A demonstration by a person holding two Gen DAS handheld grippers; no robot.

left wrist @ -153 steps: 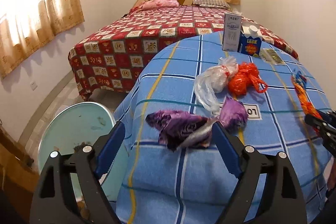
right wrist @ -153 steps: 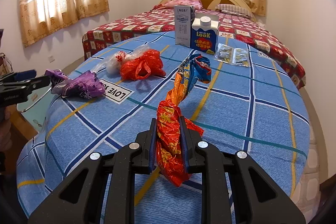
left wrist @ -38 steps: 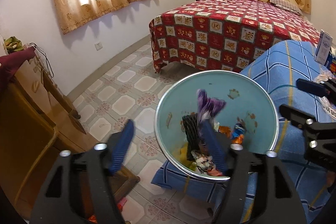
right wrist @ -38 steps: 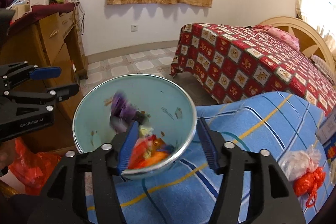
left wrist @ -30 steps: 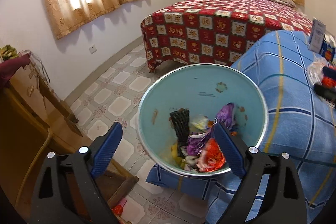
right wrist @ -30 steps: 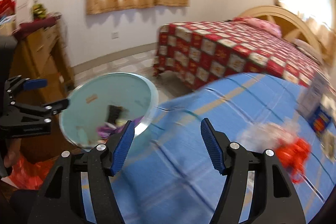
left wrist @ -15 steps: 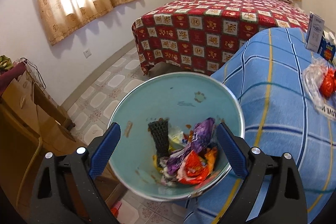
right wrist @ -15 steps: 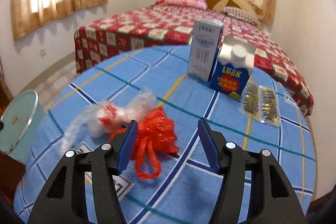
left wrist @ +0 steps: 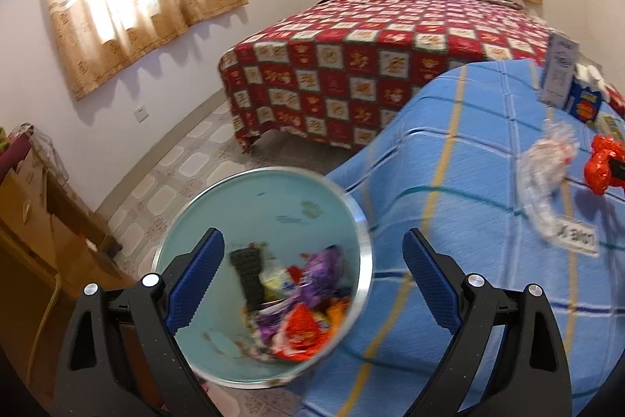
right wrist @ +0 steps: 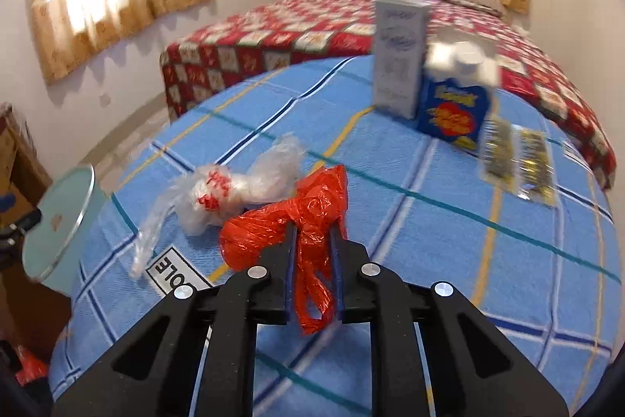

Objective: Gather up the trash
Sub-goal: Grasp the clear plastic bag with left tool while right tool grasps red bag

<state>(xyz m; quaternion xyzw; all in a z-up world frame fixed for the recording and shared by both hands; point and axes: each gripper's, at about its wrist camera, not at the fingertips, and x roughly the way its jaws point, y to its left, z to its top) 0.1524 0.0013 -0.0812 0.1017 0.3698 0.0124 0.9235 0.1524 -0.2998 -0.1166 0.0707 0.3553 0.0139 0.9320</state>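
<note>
- On the blue checked tablecloth [right wrist: 429,221], red plastic bag [right wrist: 297,221] lies crumpled, touching the clear plastic bag [right wrist: 218,194] beside it.
- Right gripper [right wrist: 311,260] pinched nearly closed on the red bag's loose tail; plastic bunched between the blue pads, rest of the bag on the cloth.
- Left gripper [left wrist: 312,284] spread wide, holding nothing, hovering over the teal trash bin [left wrist: 273,198] beside the table.
- Bin already has wrappers inside, purple and red-orange ones plus a dark item; blurry.
- Progress, my read: partly done. Left to collect: red bag, clear bag, probably the foil packets [right wrist: 515,159].
- White box [right wrist: 398,57] and blue carton [right wrist: 453,112] stand upright at the far side; trash or not, can't tell.
- Bed [left wrist: 371,57] behind the table.
</note>
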